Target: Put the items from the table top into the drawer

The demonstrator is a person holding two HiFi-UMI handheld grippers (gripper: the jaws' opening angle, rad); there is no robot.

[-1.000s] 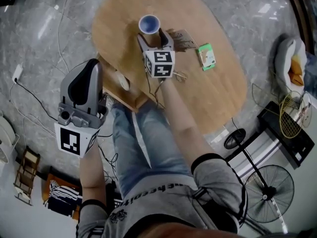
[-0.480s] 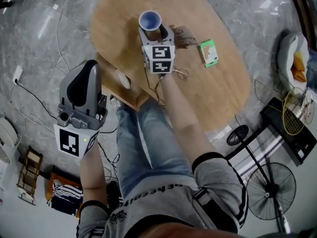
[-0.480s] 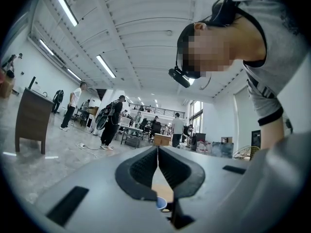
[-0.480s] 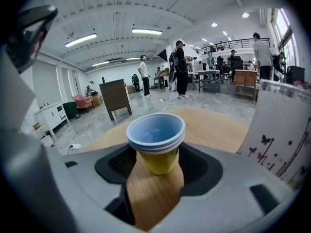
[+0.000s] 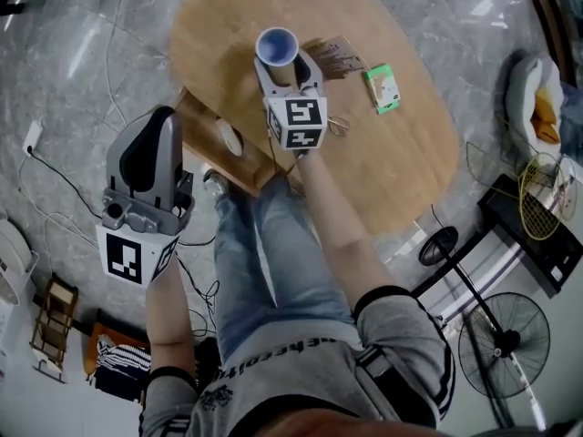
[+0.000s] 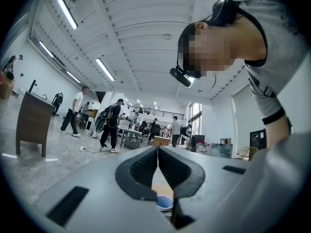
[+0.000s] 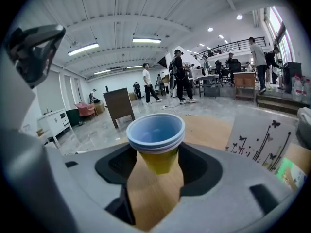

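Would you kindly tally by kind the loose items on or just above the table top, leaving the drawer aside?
Cup: 1
Printed card: 1
Green box: 1
Small wire item: 1
Total: 4

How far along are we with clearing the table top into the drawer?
Done: the drawer stands open, with a pale oval thing seemingly inside. In hand: the right gripper, whose jaws have just been closing, grips the blue-rimmed cup; the left gripper is shut and empty. Left: the green box, the patterned card and a small metal thing lie on the table.
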